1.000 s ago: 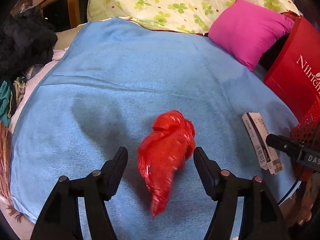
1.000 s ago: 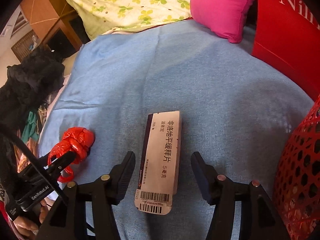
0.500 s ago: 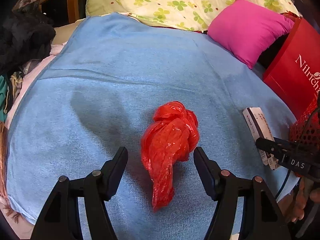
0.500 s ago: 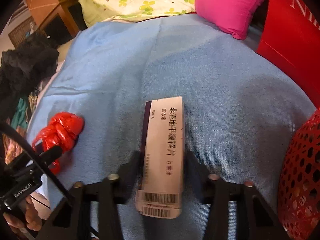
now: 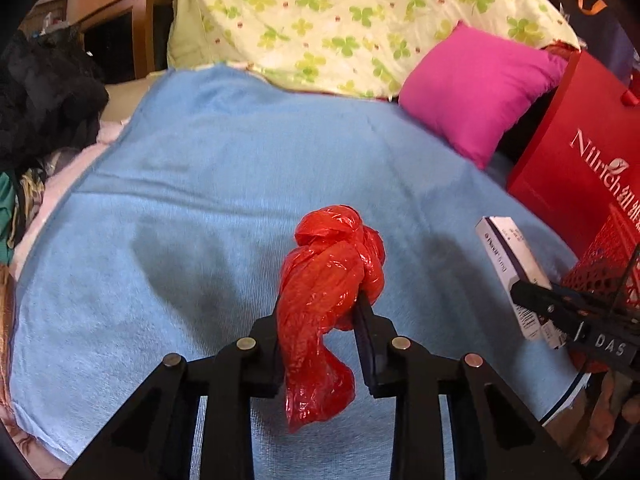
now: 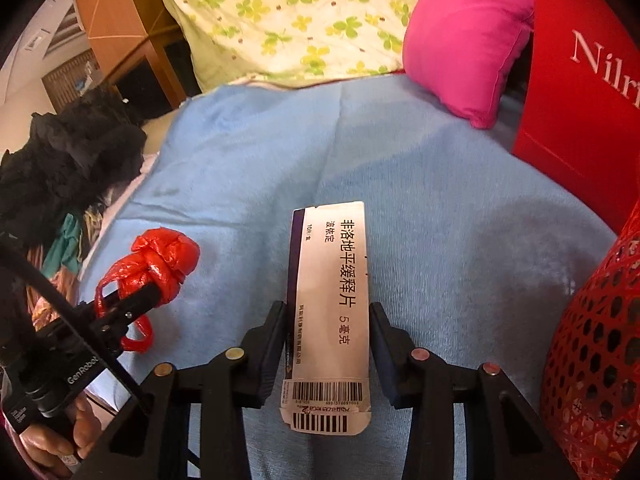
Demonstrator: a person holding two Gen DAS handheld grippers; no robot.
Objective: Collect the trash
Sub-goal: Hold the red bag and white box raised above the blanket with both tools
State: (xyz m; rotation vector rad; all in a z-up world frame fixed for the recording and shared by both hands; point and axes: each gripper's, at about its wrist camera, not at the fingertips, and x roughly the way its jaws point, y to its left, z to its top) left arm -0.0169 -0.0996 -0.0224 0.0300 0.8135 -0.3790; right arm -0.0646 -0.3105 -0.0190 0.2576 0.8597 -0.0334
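Knotted red plastic bag (image 5: pixel 330 280) — crumpled, apparently lifted off the blanket; white medicine carton (image 6: pixel 330 300) — flat, lengthwise.

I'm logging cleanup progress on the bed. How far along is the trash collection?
Nothing shows as binned yet. In hand: the left tool has just closed on the red plastic bag, and the right tool on the white medicine box. Left: carry both to the red mesh basket beside the blue blanket.

Pink pillow (image 5: pixel 476 88) on blue blanket (image 5: pixel 224 200)
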